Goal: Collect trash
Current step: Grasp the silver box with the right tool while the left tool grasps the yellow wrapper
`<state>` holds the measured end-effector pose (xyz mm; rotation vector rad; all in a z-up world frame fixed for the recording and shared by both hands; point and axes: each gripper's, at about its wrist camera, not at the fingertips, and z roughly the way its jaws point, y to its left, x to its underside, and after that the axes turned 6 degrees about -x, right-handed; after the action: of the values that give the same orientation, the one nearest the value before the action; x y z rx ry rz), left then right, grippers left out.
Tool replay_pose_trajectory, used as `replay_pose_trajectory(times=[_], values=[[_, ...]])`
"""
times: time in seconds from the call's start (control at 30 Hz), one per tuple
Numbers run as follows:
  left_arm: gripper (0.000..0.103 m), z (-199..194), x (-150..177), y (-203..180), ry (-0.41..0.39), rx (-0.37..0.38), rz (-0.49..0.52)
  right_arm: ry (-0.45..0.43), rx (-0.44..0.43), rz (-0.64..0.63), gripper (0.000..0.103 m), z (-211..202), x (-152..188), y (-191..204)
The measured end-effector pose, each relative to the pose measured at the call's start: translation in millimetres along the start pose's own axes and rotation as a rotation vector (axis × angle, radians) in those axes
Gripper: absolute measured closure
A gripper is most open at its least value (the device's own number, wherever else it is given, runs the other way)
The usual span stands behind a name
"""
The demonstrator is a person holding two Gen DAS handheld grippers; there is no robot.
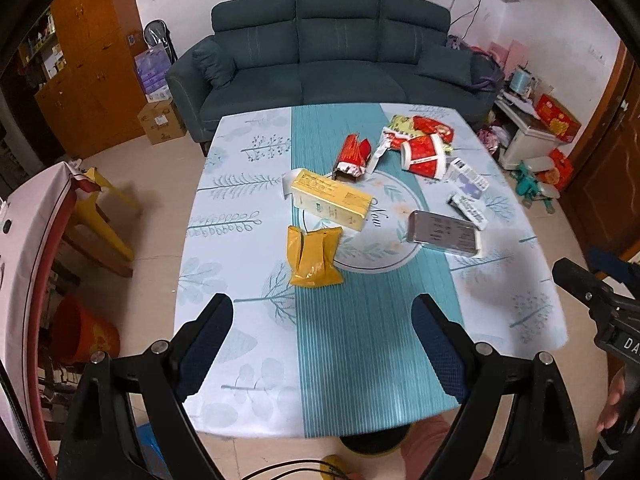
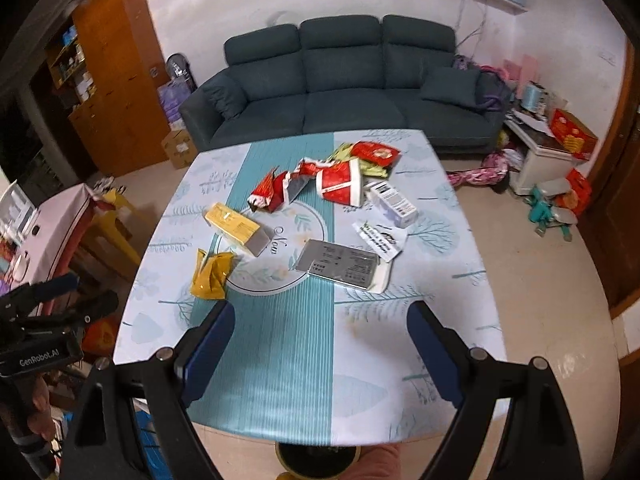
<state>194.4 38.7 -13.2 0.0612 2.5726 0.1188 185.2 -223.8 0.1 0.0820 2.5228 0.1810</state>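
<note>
— Biggest first? Dark teal sofa [image 1: 334, 60] against the back wall, orange wooden cabinet [image 1: 92, 68] off to the left of it.

— Then the table [image 1: 248, 380], under a pale cloth with leaf prints and a teal striped band down the middle. Trash scattered over the far half only.

— Largest piece there?

— Red-and-white paper bucket [image 1: 425, 155], tipped on its side near the far right, touching a crumpled red wrapper [image 1: 434, 127] behind it. Next, long yellow box [image 1: 331, 199] lying flat, left of centre. Then grey flat packet [image 1: 444, 233] right of centre, on a white sheet.

— Smaller bits?

— Yellow crumpled bag [image 1: 315, 258], nearest of all, just in front of the yellow box. Red foil-lined wrapper [image 1: 352, 158] behind the box, torn open. Two small white printed cartons [image 1: 467, 176] on the right, between the bucket and the grey packet.

— Grippers?

— Left gripper [image 1: 322, 320] above the near table edge, jaws wide apart, nothing between them, well short of the yellow bag. Right gripper [image 2: 321, 326] likewise, jaws spread, empty, above the near cloth, grey packet just beyond.
</note>
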Motion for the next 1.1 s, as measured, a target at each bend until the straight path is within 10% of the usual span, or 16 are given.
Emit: replay_pose_trajectory(times=[0.6, 1.1], values=[[0.013, 137.9, -16.6, -4.8, 0.257, -0.065, -0.224, 0.121, -0.244, -0.261, 0.015, 145.6, -37.2, -49.2], [0.013, 197.7, -11.6, 46.3, 0.384, -0.033, -0.585, 0.396, -0.355, -0.629, 0.015, 259.4, -48.4, -28.9]])
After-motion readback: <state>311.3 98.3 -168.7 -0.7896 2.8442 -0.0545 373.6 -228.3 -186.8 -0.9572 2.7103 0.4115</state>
